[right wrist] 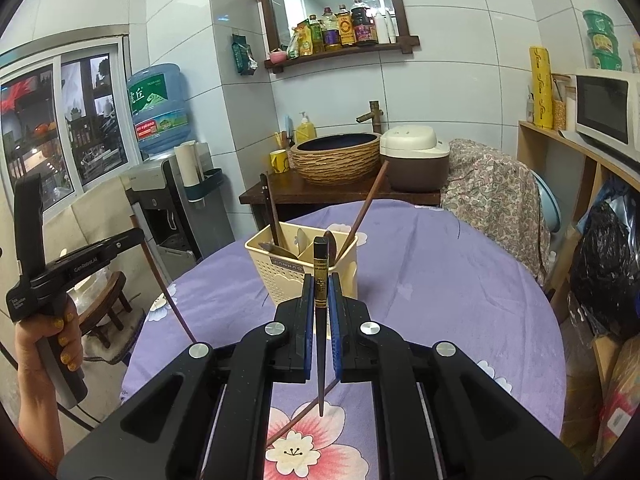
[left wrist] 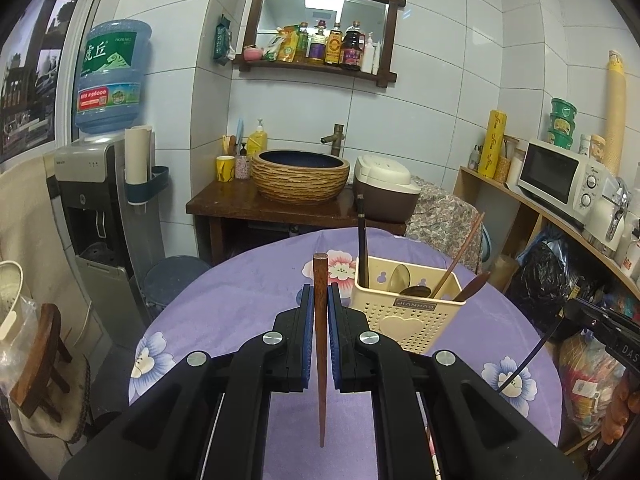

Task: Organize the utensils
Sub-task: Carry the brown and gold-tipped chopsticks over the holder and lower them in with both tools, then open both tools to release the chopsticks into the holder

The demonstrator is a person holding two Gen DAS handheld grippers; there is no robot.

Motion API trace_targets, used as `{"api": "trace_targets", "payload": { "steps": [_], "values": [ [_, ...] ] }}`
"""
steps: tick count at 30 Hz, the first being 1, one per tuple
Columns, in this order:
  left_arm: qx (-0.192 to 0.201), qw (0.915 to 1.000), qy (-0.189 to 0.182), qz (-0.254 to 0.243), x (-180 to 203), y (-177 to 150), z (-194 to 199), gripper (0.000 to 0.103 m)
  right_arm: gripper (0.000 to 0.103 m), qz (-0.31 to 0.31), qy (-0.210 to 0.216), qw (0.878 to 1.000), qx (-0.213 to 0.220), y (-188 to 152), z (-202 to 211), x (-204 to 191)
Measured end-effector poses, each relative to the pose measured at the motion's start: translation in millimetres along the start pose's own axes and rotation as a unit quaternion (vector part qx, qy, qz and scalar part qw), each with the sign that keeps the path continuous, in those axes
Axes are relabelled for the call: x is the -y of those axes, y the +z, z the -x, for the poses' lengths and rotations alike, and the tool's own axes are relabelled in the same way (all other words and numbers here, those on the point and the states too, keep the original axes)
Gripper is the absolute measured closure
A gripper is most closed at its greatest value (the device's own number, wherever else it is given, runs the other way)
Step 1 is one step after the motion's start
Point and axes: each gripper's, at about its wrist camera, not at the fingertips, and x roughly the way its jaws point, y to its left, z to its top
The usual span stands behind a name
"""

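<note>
A brown chopstick (left wrist: 320, 344) is pinched by the left gripper (left wrist: 320, 300), a black chopstick (right wrist: 321, 320) by the right gripper (right wrist: 321, 292); both jaws are tilted down toward the bench (left wrist: 224, 312).

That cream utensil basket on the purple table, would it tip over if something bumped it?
Probably fairly easily: the cream basket looks like thin perforated plastic, likely light. Tall handles such as the dark chopstick lean above its rim, raising the weight. The cloth-covered table might let it slide a little.
</note>
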Motion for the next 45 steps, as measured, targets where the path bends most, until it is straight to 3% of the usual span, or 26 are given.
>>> {"api": "trace_targets", "payload": {
  "steps": [8,16,21,27,36,45],
  "values": [
    [0.025,0.9994,-0.022,-0.005,3.3,44.4,11.8,0.095,0.095,0.017,0.011,1.000,0.016,41.4,9.3,-3.8],
    [0.064,0.9966,-0.051,0.007,22.8,113.5,7.1,0.095,0.095,0.010,0.017,0.997,0.074,116.3,10.7,-18.6],
    [0.095,0.9944,-0.044,0.015,37.0,140.0,-7.8,0.095,0.095,0.006,-0.004,0.995,0.103,149.5,-8.2,-24.6],
    [0.090,0.9956,-0.026,0.005,53.0,136.1,-41.7,0.095,0.095,0.015,-0.034,0.996,0.081,145.0,-53.6,-25.6],
    [0.030,0.9994,-0.020,-0.005,54.1,90.4,-90.8,0.095,0.095,0.008,-0.038,0.999,0.008,99.0,-112.4,-12.1],
    [-0.035,0.9991,-0.022,-0.008,49.6,55.3,-126.4,0.095,0.095,0.016,-0.047,0.998,-0.023,73.7,-135.6,-9.1]
  ]
}}
